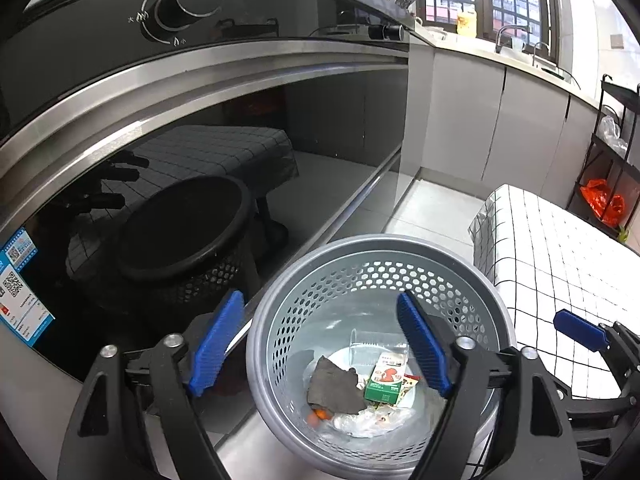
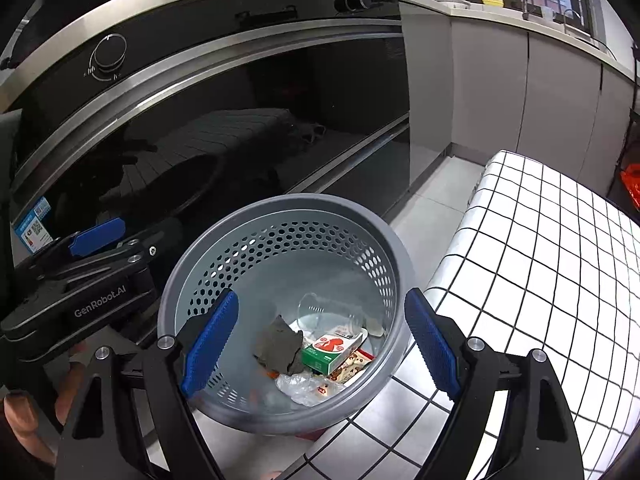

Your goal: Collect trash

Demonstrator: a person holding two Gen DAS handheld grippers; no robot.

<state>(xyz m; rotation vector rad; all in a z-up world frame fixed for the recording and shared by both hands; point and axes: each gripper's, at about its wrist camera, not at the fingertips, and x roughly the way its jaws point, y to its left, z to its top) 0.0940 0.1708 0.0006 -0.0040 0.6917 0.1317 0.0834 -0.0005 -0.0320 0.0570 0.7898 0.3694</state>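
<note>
Left wrist view: dark oven front behind, checked tablecloth at right, grey perforated bin on the floor between. Inside: grey rag, green carton, clear cup. Left gripper and right gripper above, jaws wide apart, empty.

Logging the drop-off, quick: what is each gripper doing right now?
Left gripper: open, holding nothing, above the bin.
Right gripper: open, holding nothing, above the bin.
</note>
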